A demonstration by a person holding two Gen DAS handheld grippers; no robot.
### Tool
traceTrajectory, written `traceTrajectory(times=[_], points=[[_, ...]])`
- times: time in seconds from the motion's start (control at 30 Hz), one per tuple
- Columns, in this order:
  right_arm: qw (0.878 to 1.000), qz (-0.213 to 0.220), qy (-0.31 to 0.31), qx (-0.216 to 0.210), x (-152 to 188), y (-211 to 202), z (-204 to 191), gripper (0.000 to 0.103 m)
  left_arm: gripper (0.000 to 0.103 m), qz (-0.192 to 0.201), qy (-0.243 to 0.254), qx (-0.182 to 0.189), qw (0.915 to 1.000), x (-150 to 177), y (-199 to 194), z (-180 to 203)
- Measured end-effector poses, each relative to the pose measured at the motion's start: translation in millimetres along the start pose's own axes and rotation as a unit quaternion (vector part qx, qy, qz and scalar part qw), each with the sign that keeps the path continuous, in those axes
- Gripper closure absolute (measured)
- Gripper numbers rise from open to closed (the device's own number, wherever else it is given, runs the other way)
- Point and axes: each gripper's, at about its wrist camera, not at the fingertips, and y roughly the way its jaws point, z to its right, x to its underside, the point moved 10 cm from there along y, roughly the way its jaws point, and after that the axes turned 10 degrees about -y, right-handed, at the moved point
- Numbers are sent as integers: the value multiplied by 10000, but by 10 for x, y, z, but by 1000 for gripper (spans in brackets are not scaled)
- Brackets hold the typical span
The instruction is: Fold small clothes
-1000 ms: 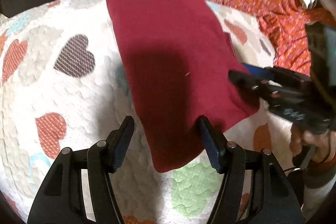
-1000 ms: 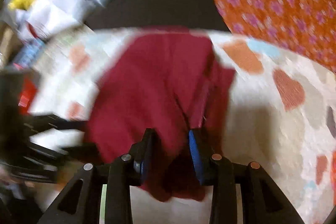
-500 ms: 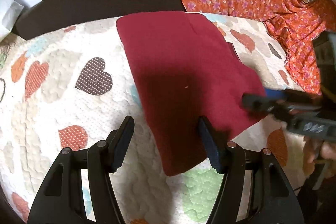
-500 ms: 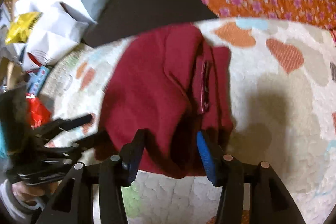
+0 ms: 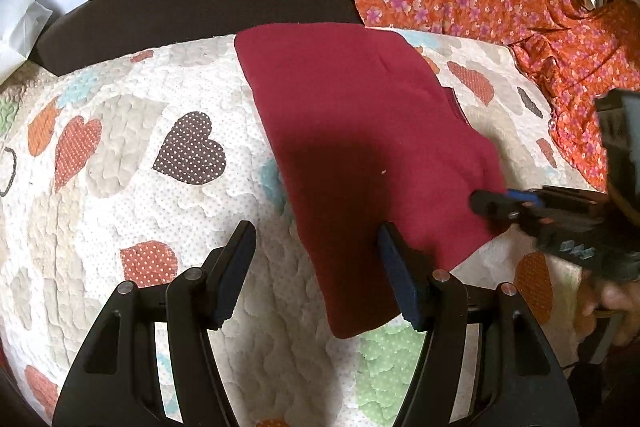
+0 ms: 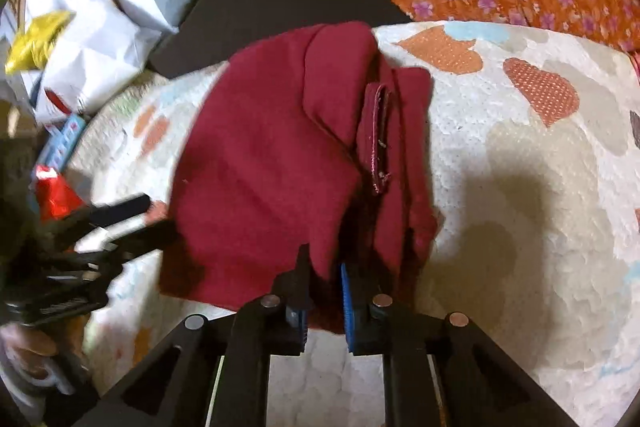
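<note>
Right gripper (image 6: 323, 283) pinches the dark red cloth (image 5: 360, 147) edge on the heart quilt (image 5: 120, 187); left gripper (image 5: 316, 251) jaws stand wide open.

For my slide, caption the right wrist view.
Right gripper pinches the near edge of a folded maroon garment on a heart-patterned quilt.

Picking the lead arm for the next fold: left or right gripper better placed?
Right. The right gripper is shut on the maroon garment's near edge, ready to pull it over. The left gripper is open, holding nothing.
</note>
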Motion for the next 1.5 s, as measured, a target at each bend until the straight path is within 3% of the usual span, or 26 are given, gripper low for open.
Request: traceTrajectory(times=[0.03,0.1,0.27,0.5,0.67,0.73,0.9,1.0,1.2,1.3,1.33,1.37,1.4,1.5], points=[[9999,99,69,-62,-36,-61,0,82,40,18,-39,31,10000,-18,-8,-4],[9992,380,137,-33,-154,-212,17,57,40,30,-188,173,9997,-69,-14,-10],[9959,861,258,136,-501,-247,24,56,38,-79,-650,470,9967,-161,68,-30],[9943,355,-141,993,-512,248,249,56,25,-173,-935,664,9932,-222,269,-23],[9974,514,409,294,-478,172,349,55,25,-40,-1041,782,9915,-305,256,-36],[9964,623,575,82,-488,155,361,49,25,43,-1131,874,9897,-349,255,-60],[9920,758,973,-277,-454,214,467,34,24,-196,-1398,1291,9815,-320,395,-51],[9896,726,1149,-463,-430,307,522,23,19,-281,-1462,1477,9778,-336,475,-26],[9857,775,1246,-823,-516,505,527,19,3,-551,-1956,1878,9610,-295,720,-59],[9859,725,1188,-924,-561,569,446,18,2,-479,-1865,1876,9632,-316,710,-30],[9874,724,1127,-837,-569,576,422,19,5,-488,-1829,1870,9639,-316,702,-14],[9886,735,1061,-779,-576,572,388,25,18,-505,-1785,1950,9631,-313,679,25],[9892,742,1024,-746,-577,554,361,34,24,-538,-1724,2098,9609,-313,641,86],[9886,841,1031,-702,-572,398,297,45,35,-508,-1492,1948,9681,-321,504,141]])
